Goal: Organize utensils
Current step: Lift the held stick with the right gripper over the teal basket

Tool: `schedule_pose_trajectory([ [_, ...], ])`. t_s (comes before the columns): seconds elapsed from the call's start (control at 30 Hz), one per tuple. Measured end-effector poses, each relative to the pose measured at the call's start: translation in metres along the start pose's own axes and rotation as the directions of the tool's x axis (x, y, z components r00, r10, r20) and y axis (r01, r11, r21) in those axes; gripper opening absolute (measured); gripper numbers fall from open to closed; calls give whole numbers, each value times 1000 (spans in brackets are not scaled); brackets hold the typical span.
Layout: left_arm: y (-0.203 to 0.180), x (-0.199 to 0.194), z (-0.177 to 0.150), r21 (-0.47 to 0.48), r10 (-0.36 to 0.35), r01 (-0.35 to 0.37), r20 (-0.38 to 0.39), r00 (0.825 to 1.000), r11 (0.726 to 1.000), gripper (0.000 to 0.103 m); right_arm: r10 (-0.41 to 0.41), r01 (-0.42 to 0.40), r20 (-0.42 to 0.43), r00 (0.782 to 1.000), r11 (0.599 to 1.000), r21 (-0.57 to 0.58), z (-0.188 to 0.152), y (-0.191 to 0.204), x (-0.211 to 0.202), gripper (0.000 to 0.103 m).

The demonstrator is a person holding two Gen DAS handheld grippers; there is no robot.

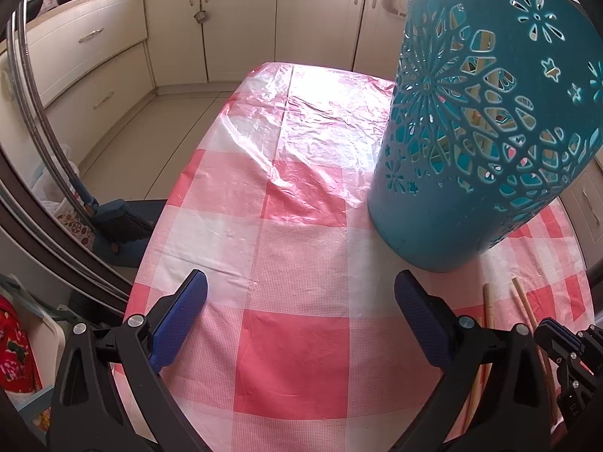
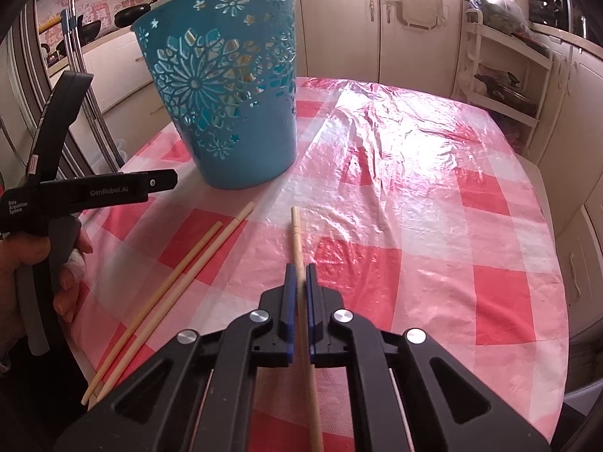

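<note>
A teal cut-out basket (image 2: 233, 105) stands upright on the checked table; it also shows in the left wrist view (image 1: 471, 143), with wooden sticks visible through its holes. My right gripper (image 2: 300, 275) is shut on a wooden chopstick (image 2: 296, 237) that points forward toward the basket. Two more chopsticks (image 2: 181, 275) lie side by side on the cloth to its left, also seen in the left wrist view (image 1: 524, 301). My left gripper (image 1: 301, 290) is open and empty, low over the table, left of the basket's base.
The table carries a pink-and-white checked cloth (image 2: 433, 233) under crinkled plastic. Cream kitchen cabinets (image 1: 241, 19) run along the back. A broom and dustpan (image 1: 117, 222) stand off the table's left edge. A white shelf rack (image 2: 505, 75) stands at the right.
</note>
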State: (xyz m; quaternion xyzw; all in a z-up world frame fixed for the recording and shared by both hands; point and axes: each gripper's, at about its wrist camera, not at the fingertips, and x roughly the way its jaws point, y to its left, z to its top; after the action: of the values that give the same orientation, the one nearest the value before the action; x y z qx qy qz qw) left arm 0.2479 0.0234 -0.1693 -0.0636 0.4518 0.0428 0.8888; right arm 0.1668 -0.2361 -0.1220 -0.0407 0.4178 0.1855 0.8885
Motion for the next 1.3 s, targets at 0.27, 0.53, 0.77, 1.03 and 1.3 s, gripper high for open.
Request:
schedule_pose_trajectory([
  [0.27,0,0,0,2,2,-2,-1,1000,1000,95,87,-89,26,996,992,89,5,-15,-8,6],
  [0.53,1,-1,0,1,6,-6,-1,1000,1000,95,198,-210,80,977,960,186,10,-31,-20,6],
  [0.77,2,1,-1,4,17,-17,-4,1000,1000,95,252,-269,104,962,940,209,10,-33,-26,6],
  [1.03,2,1,0,6,21,-21,-5,1000,1000,95,291,-312,120,949,924,222,11,-33,-29,6],
  [1.3,2,1,0,6,20,-20,-5,1000,1000,95,319,-342,130,939,909,237,12,-34,-30,6],
])
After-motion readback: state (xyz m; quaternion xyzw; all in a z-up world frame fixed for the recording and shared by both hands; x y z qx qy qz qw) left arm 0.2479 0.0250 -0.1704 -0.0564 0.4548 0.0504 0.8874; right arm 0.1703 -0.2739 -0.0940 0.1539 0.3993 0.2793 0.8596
